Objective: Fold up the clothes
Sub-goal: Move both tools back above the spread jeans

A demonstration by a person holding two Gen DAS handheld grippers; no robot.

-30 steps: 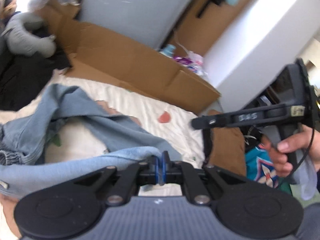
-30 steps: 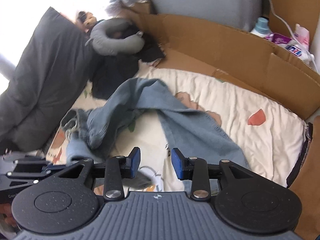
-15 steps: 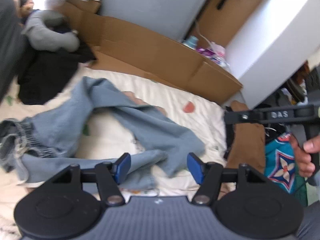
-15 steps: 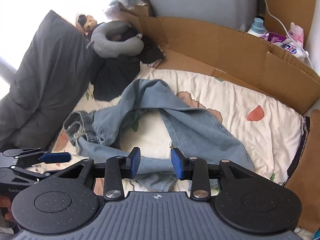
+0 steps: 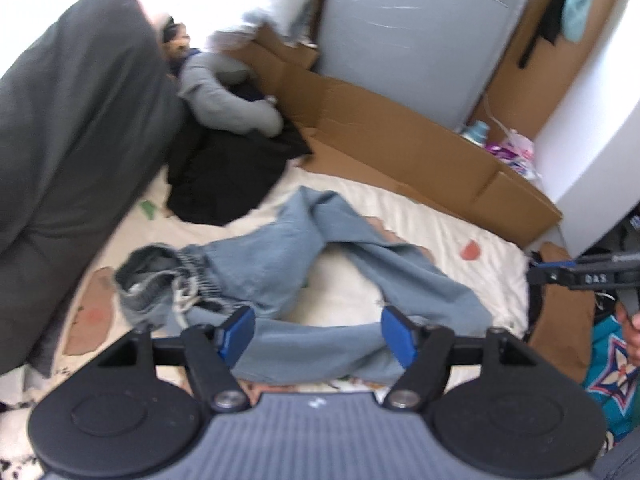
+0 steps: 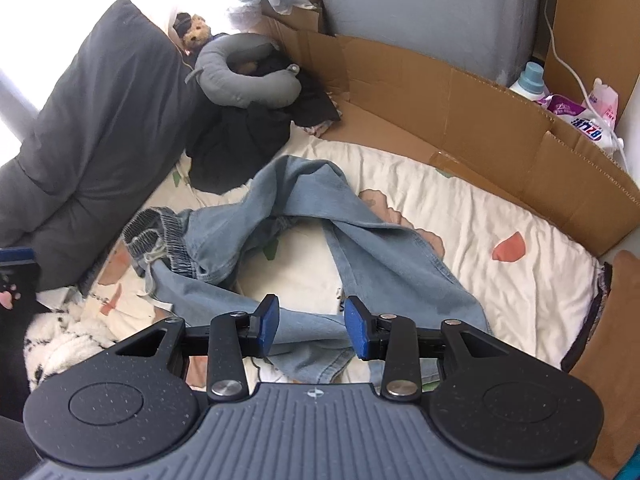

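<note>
Two grippers hover above light blue jeans (image 6: 304,240) crumpled on a cream mattress (image 6: 520,304), waistband at nine o'clock, legs crossing toward five. Left gripper (image 5: 318,338) has just been opening, empty; right gripper (image 6: 312,324) half-open, empty. Folding looks barely begun.

Jeans on the bed, both claws above their near edge

We see the jeans (image 6: 280,248) sprawled mid-bed (image 6: 500,216), waistband to the left and legs running right; cushions (image 6: 92,136) lie left of them, a neck pillow (image 6: 248,76) and dark clothes (image 6: 244,148) behind, cardboard (image 6: 460,120) along the far side. Our left claw (image 5: 318,338) and right claw (image 6: 312,326) hang over the near hem.
</note>
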